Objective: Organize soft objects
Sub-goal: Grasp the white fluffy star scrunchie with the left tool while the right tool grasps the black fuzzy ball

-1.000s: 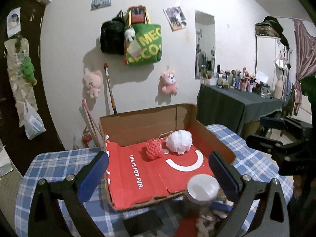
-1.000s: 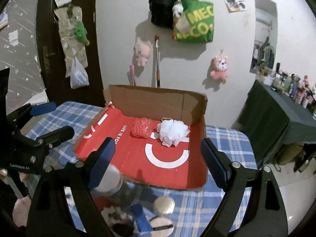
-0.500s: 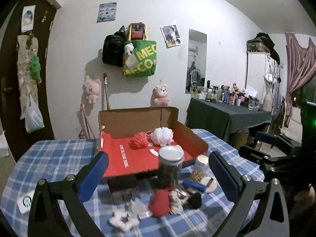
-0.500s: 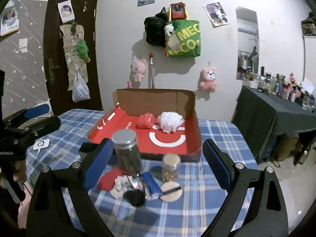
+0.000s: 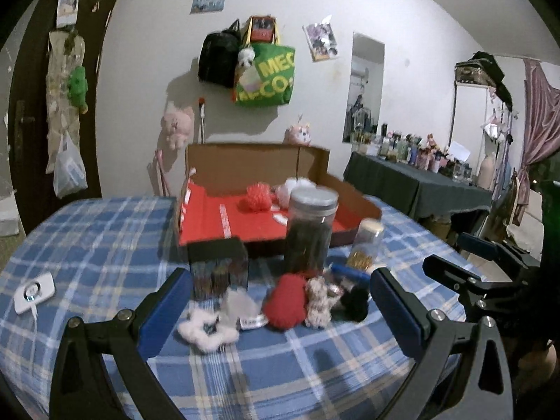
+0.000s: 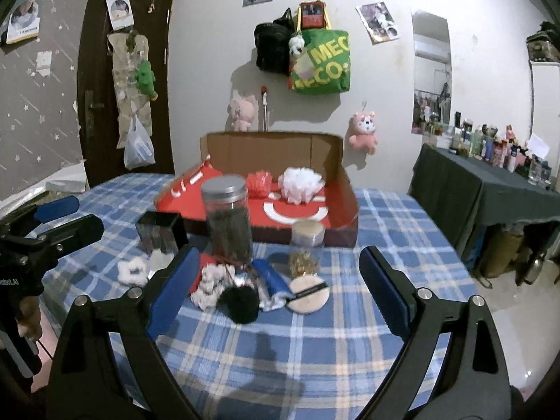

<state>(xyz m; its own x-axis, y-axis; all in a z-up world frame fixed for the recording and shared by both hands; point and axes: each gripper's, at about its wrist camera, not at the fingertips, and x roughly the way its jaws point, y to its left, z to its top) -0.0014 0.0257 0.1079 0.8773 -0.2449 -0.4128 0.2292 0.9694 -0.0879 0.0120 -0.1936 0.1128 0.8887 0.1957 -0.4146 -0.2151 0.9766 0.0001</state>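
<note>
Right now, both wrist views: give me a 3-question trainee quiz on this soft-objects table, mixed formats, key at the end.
1. True or false: the right gripper is shut on the black pom-pom.
2. Multiple choice: which soft items already lie in the cardboard box? A) red mesh pouf and white mesh pouf; B) white scrunchie and powder puff; C) only the black pom-pom.
3. Fill in: the left gripper has its jaws ____.

Key: 1 false, its jaws are wide apart and hold nothing. 2 A. 3 open.
</note>
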